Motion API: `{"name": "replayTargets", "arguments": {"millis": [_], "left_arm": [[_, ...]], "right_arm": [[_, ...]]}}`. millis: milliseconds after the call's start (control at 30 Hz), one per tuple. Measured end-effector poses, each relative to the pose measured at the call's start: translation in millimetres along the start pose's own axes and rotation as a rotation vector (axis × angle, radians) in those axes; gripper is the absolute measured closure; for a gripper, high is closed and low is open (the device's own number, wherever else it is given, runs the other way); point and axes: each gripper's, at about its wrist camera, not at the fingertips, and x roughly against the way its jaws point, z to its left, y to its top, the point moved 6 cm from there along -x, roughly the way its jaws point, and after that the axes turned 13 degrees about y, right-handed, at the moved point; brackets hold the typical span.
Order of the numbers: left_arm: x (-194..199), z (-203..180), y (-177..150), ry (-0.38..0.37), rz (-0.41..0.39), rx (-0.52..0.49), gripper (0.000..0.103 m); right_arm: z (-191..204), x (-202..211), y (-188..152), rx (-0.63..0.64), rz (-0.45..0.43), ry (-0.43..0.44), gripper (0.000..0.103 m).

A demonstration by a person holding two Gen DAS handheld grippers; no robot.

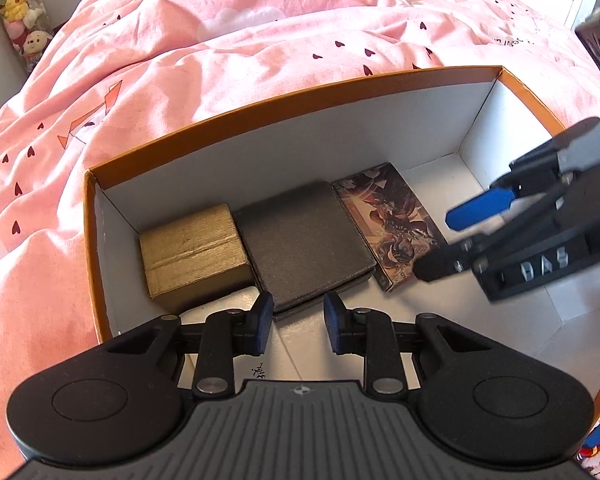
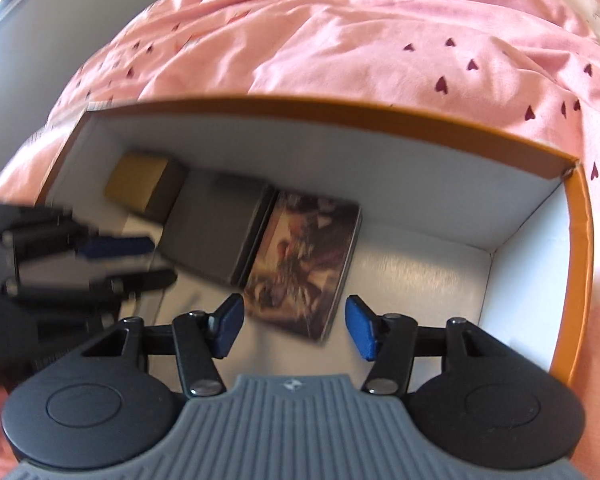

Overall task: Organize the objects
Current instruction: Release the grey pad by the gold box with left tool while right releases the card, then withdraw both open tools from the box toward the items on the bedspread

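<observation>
So far, three things lie side by side along the far wall of the orange box, which sits on a bed under a pink duvet. In the left wrist view the gold box is toward the 10 o'clock corner of the box floor, the dark grey case touches it at the middle, and the illustrated card box lies just beside that, toward 2 o'clock. The row looks tidy and flush, so that part of the organizing seems done.

The left gripper hangs just above the near edge of the grey case with its jaws at their narrowest and nothing between them; a small gap still shows between the pads. The right gripper hovers over the near end of the card box with its jaws partly apart, and no pad presses on the box, so it holds nothing.

The floor of the orange box from 3 o'clock round to 5 o'clock is bare, so there is room for more. Whether any loose things remain outside cannot be told; none shows on the duvet here. Some plush toys stand far off at 11 o'clock.
</observation>
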Motion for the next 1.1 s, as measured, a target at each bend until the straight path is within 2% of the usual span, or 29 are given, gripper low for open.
{"name": "replayTargets", "arguments": {"millis": [100,300,433,567,700,900,1000,1100], "left_arm": [[6.0,-0.9,-1.0,0.001,-0.01,0.004,0.072],[6.8,0.5,-2.1,0.017,-0.007,0.017,0.072],[9.2,0.2,-2.0,0.014,-0.008,0.026,0.072],[16.4,0.5,-5.2,0.007,-0.02,0.048,0.072],[29.5,2.8,-6.1,0.004,-0.033,0.076,0.071],[77.3,1.2,-15.1,-0.014,-0.103,0.106,0.071],[104.3,-4.3,-28.4,-0.035,-0.123,0.112,0.071],[129.2,-11.8,-49.5,-0.052,-0.133,0.131,0.071]], "right_arm": [[3.6,-6.7,-8.0,0.092,0.049,-0.039,0.047],[10.9,-19.6,-10.9,0.209,0.11,-0.04,0.051],[15.6,-24.2,-11.3,0.312,0.129,-0.099,0.062],[17.9,-27.4,-13.4,0.368,0.139,-0.126,0.063],[17.1,-24.9,-14.7,0.36,0.14,-0.136,0.063],[33.3,13.0,-21.5,0.349,0.044,-0.147,0.06],[50.5,41.8,-33.1,0.349,-0.04,-0.137,0.048],[67.2,67.1,-50.0,0.338,-0.111,-0.11,0.045]]}}
